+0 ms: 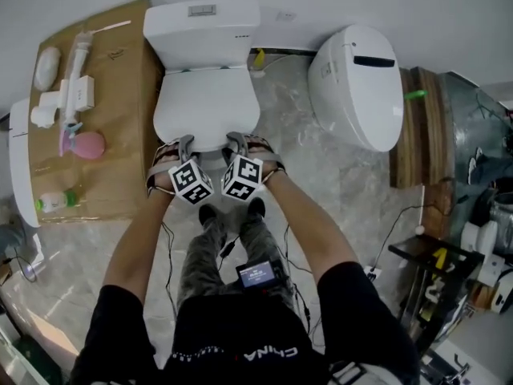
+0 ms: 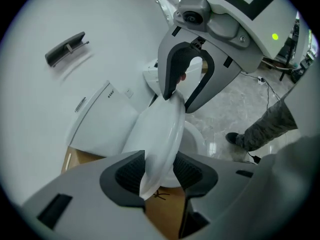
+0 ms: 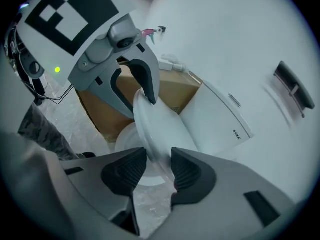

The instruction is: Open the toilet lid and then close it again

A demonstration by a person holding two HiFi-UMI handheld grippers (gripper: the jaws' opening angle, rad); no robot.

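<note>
Head view: shows the toilet lid [image 1: 207,107] in front of the cistern [image 1: 200,24], with the left gripper [image 1: 186,143] and the right gripper [image 1: 237,139] side by side on the rim farthest from the cistern. Gives no reading of the lid's tilt from straight above. Loses the jaw tips behind hands and marker cubes. Notes a cardboard box [image 1: 120,79] left of the cistern and a second toilet [image 1: 361,83] to its right, neither in the way.

Left gripper view: finds the left gripper clenched on the lid's front rim, ribbed pads [image 2: 125,174] against both faces. Places the lid lifted off the bowl [image 2: 195,139], slanted, and apart from the cistern. Judges it a stiff, fairly light plastic shell, glossy and probably slippery, and likely to drop and slam if let go at this tilt. Recommends a bite well onto the rim, at the end farthest from the cistern, one gripper either side of centre.

Right gripper view: confirms the right gripper grasping the same rim in the same way. Hides the hinge below the cistern. Leaves a dark wall fitting [image 3: 290,89] above the cistern too distorted to identify.
</note>
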